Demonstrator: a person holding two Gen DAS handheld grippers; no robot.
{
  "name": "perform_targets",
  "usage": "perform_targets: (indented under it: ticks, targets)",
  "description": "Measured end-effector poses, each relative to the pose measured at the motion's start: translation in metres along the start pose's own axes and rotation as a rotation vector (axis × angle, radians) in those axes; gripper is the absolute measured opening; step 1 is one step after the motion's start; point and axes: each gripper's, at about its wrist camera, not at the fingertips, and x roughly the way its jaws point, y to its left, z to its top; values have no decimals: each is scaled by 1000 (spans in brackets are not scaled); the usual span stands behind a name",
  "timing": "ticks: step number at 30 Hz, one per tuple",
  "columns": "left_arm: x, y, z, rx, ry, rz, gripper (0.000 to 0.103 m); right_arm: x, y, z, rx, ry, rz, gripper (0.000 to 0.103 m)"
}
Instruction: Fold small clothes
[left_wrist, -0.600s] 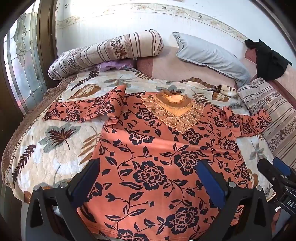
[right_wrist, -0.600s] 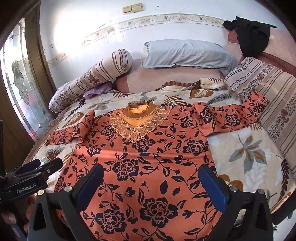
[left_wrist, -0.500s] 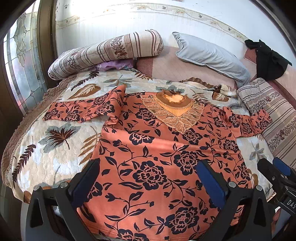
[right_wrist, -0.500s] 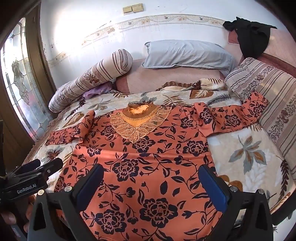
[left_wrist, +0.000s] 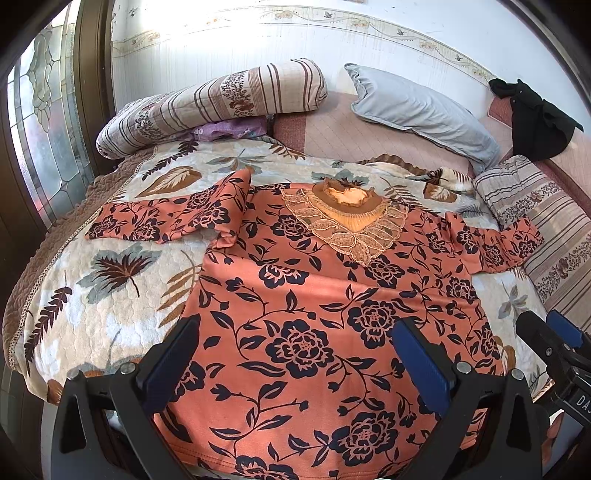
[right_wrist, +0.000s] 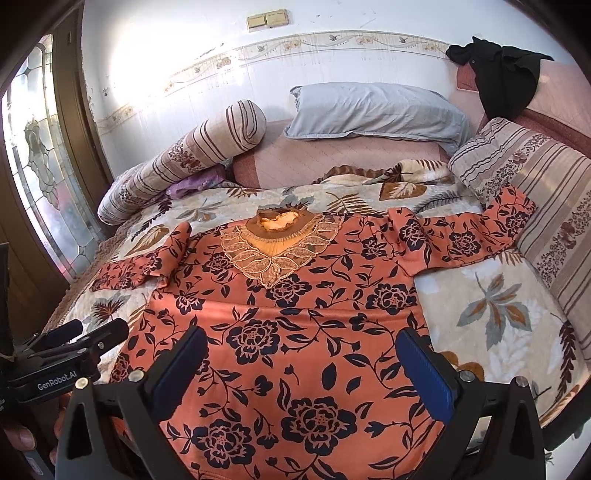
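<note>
Lying flat: floral top on bed, both tongs spread

Covering the bed is a leaf-print quilt (left_wrist: 110, 295), with a striped bolster (left_wrist: 214, 103) and grey pillow (left_wrist: 417, 107) lying at the far end. An orange floral top (left_wrist: 295, 295) is lying face up in the middle of the quilt, sleeves spreading to both sides, lace collar (left_wrist: 347, 225) pointing away. Left gripper (left_wrist: 295, 354) is hovering over the hem, jaws spread wide, gripping nothing. Right gripper (right_wrist: 303, 358) is hovering likewise, spread, empty.

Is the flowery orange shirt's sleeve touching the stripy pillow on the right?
Touching. In the right wrist view the orange floral shirt's sleeve tip lies up against the striped pillow.
</note>
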Motion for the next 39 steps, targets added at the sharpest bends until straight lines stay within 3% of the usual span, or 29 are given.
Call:
perform_targets:
  ticks: [36,39]
  targets:
    - [4,2,-1,-2,5,-4,103,2,2,1,-4,-10,5,103]
    - [14,18,2,-33,17,3,103,12,-19,2,47,21,47,103]
